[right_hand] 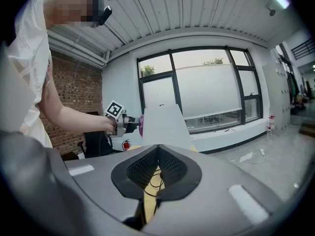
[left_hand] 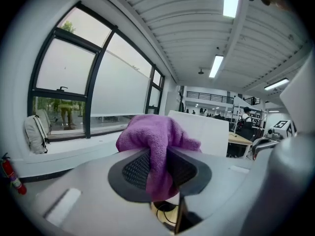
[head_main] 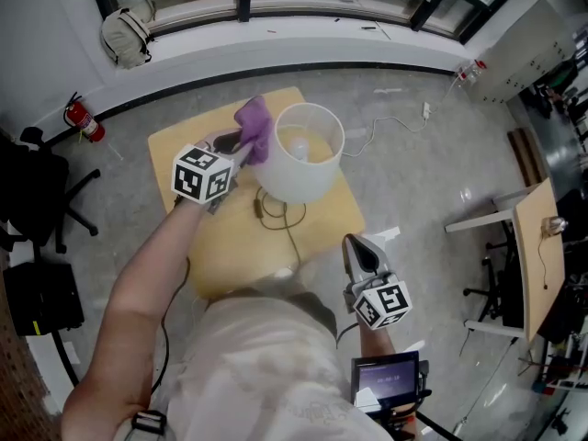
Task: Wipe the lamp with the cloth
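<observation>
Purple cloth (left_hand: 155,132) in left tongs (left_hand: 158,170), beside lamp (head_main: 309,154)

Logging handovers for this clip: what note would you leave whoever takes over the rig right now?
Left gripper: shut on the purple cloth, held at the lamp shade's left side; contact unclear.
Right gripper: shut, empty, near the table's front corner.
Lamp stands on the table.
Done: cloth in hand, brought to the shade. Left: wiping; how much is already wiped can't be told.
</observation>
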`<state>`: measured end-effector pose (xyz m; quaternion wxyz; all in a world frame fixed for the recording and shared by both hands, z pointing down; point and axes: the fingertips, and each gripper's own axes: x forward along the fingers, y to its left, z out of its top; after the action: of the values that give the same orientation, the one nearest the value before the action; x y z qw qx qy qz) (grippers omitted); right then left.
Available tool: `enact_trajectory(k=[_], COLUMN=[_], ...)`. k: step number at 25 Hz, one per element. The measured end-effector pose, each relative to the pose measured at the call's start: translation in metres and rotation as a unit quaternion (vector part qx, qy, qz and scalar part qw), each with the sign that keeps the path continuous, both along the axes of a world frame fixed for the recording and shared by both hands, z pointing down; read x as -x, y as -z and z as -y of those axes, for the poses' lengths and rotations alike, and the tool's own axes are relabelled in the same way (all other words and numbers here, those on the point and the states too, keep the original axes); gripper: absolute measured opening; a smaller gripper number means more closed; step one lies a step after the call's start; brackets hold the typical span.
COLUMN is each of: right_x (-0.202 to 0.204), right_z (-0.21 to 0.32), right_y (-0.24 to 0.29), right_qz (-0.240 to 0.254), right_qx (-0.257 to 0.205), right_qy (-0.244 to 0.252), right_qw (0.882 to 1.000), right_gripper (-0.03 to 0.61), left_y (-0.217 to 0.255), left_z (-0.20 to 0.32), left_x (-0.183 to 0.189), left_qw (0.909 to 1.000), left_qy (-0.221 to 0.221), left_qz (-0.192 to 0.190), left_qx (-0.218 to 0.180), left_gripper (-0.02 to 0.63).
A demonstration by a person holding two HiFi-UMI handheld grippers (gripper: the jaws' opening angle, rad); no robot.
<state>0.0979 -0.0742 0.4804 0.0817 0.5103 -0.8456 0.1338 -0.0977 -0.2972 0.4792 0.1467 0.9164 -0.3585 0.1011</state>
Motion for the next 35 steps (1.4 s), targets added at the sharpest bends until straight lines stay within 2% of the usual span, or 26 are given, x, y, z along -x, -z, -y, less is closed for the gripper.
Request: enact_trajectory(k=[5, 12, 15, 18, 21, 24, 30, 35], right_x=[-0.003, -0.001, -0.001, -0.003, -0.01, -0.014, -0.019, -0.032], right_z=[-0.003, -0.007, -0.007, -0.005, -0.002, 0.003, 0.024, 0.035], right_y=[0.0, 0.003, 0.005, 0.008, 0.007, 0.004, 0.013, 0.01], right_qz=[-0.002, -0.005, -0.004, -0.001, 0.008, 0.016, 0.028, 0.031], right_qx=[0.0, -0.008, -0.01, -0.013, -0.015, -0.013, -0.024, -0.02], right_qy=[-0.01, -0.014, -0.016, -0.017, -0.017, -0.013, -0.003, -0.002], right_qw=[1.0, 1.0, 1.0, 1.0, 1.0, 1.0, 0.999, 0.999], right_gripper=[0.015, 0.015, 0.015, 0.014, 0.014, 0.015, 0.015, 0.015], left_y=[-0.028, -0.078, -0.086, -0.07, -0.034, 0.005, 0.068, 0.063], left_z=[0.003, -0.005, -0.01, -0.006, 0.0, 0.01, 0.033, 0.045], left_x=[0.005, 0.015, 0.022, 0.026, 0.018, 0.008, -0.014, -0.034], left_qw=[0.9993, 0.9929, 0.9924, 0.9953, 0.9969, 0.9943, 0.9833, 0.9676], left_qy=[0.005, -0.016, -0.014, -0.017, -0.051, -0.079, -0.145, -0.183], left_qz=[0.028, 0.077, 0.074, 0.057, 0.055, 0.065, 0.082, 0.153], left_qx=[0.025, 0.09, 0.098, 0.076, 0.022, -0.027, -0.073, -0.083], left_gripper=[0.092, 0.094, 0.094, 0.094, 0.095, 0.095, 0.095, 0.094])
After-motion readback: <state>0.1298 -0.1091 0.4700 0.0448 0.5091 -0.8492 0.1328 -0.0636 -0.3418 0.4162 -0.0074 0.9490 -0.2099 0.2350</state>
